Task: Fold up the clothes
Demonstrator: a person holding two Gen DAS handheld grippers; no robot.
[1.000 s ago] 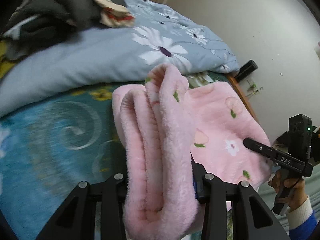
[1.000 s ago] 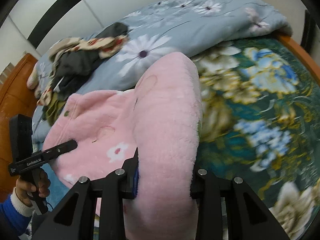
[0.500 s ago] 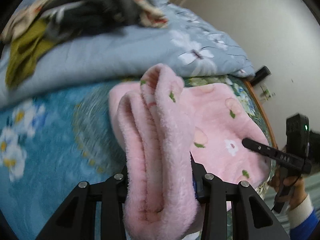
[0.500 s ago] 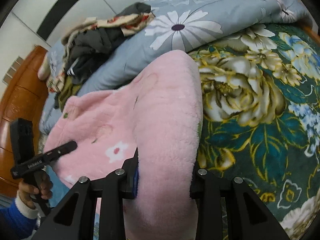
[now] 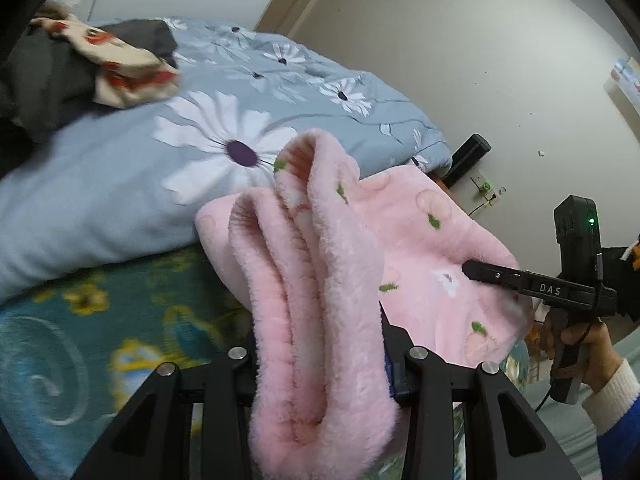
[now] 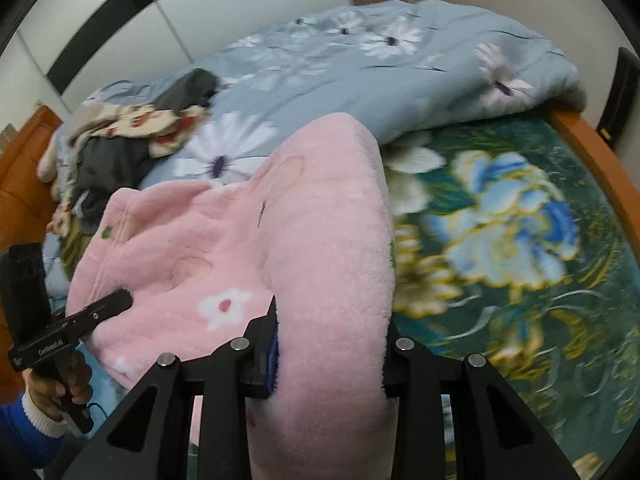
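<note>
In the left wrist view, the left gripper (image 5: 320, 364) is clamped on a thick bunch of the pink fleece garment (image 5: 420, 248), several plush folds squeezed between its two black fingers and bulging out toward the camera. The rest of the garment stretches away to the right, held up off the green floral bedspread (image 5: 80, 340). At the right edge the right gripper (image 5: 480, 270) reaches in almost level, pointing left, its tip pressed into the cloth beside a white flower print; the right hand (image 5: 576, 344), in a blue sleeve with a white cuff, wraps its handle from below. Beyond lies a grey-blue daisy quilt (image 5: 160, 160) with a heap of dark and patterned clothes (image 5: 80, 64) at the far left.

In the right wrist view, the right gripper (image 6: 328, 356) grasps a broad, smooth roll of the same garment (image 6: 180, 248) between its fingers. The cloth spreads to the left, where the left gripper (image 6: 120, 300) pinches its far edge, angled up and to the right, with the left hand (image 6: 56, 380) gripping the handle low at the left. The bedspread (image 6: 500, 240) fills the right, the quilt (image 6: 400, 80) lies beyond, and the clothes heap (image 6: 120, 140) sits at the far left by a wooden headboard (image 6: 20, 180).
</note>
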